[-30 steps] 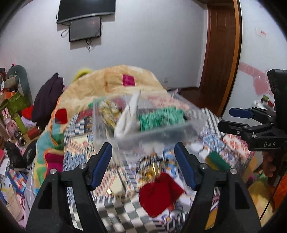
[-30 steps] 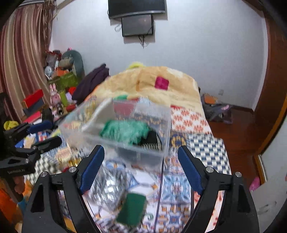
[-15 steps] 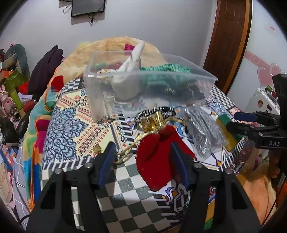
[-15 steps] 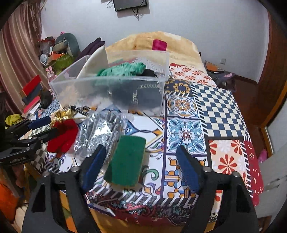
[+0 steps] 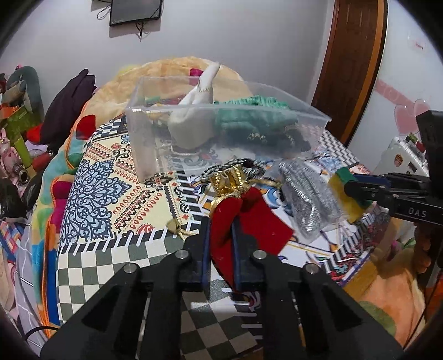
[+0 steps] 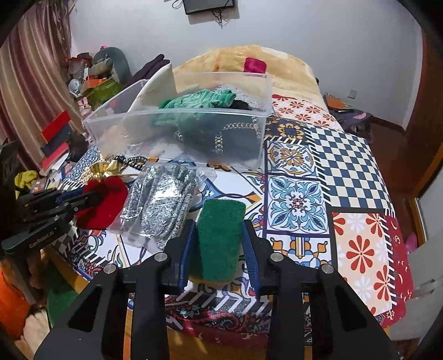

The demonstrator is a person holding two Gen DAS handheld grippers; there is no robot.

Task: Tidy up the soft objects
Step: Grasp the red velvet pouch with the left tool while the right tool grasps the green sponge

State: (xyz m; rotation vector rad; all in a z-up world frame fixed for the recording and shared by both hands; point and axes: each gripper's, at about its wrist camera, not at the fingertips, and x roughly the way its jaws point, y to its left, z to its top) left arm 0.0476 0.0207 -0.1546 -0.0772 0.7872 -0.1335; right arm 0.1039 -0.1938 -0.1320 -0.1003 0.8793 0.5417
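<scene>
Both claws closed since: left claw [image 5: 220,235] pinching red pouch [image 5: 238,221], right claw [image 6: 218,246] gripping green sponge [image 6: 220,238].

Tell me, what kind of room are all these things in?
Most likely a bedroom in someone's home. The things lie on a bed with a patchwork cover, a soft blanket is heaped at its far end, and a screen hangs on the wall above. Toys and clothes are piled at the side.

left tongs [image 5: 220,243] clamped, right tongs [image 6: 218,246] clamped
</scene>
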